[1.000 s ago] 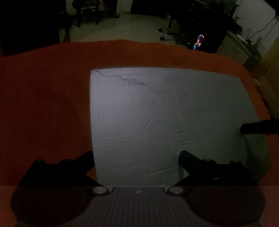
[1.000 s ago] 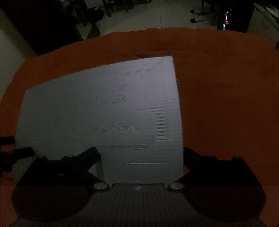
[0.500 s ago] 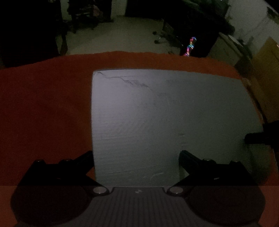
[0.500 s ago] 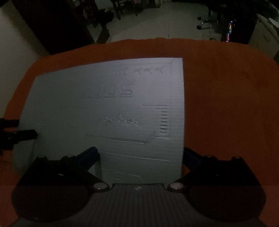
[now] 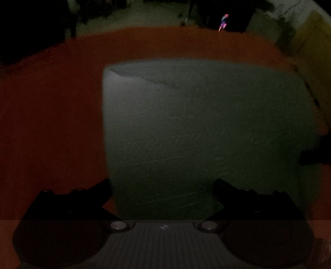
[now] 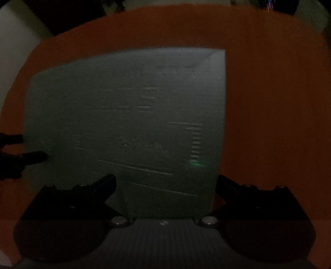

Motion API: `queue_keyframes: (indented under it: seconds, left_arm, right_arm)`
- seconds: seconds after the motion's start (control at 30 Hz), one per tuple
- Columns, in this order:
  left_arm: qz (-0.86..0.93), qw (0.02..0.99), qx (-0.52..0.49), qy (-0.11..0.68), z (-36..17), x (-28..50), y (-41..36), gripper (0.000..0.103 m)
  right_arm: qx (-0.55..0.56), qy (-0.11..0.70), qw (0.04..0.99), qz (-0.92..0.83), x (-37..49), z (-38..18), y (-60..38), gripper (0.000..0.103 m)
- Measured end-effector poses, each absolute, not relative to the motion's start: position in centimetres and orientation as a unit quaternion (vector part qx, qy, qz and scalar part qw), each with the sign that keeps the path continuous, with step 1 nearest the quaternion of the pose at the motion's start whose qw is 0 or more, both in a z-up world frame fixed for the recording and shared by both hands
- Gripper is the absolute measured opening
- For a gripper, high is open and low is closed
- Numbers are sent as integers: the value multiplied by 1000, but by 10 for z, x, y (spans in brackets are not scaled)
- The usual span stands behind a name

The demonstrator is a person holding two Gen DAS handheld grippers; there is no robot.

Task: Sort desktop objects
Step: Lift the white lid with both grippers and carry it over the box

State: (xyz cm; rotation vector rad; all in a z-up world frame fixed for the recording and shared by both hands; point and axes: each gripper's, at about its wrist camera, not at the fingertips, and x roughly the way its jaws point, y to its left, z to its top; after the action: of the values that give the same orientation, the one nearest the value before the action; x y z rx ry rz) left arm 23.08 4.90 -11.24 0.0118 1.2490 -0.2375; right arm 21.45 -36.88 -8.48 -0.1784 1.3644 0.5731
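Note:
The scene is very dark. A large grey mat with faint embossed markings lies flat on the orange cloth; it also shows in the right wrist view. My left gripper is open and empty over the mat's near left part. My right gripper is open and empty over the mat's near right part. The right gripper's fingers show at the left view's right edge. The left gripper's fingers show at the right view's left edge.
The orange cloth covers the table around the mat. Beyond the far edge are a pale floor, dark furniture and a small coloured light. A yellowish object stands at far right.
Both views have tilted down and closed in on the mat, and the picture has got darker and blurred. Both grippers stay open.

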Motion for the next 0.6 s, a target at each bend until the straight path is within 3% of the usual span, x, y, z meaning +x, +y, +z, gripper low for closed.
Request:
queue_keyframes:
  seconds: [0.13,0.37,0.6]
  left_arm:
    - [-96,804,7,587,-133,232,47,103]
    - [-166,799,26,578,-122,211,28,103]
    - [-190,828,31,526,-124,187,25,103]
  right_arm:
    - [-92,589,761,256,202,-98,-366,103]
    - [-113,577,754,294,200,-100,-363,102]
    - [-171,546,763,299,177,-107,-359,102]
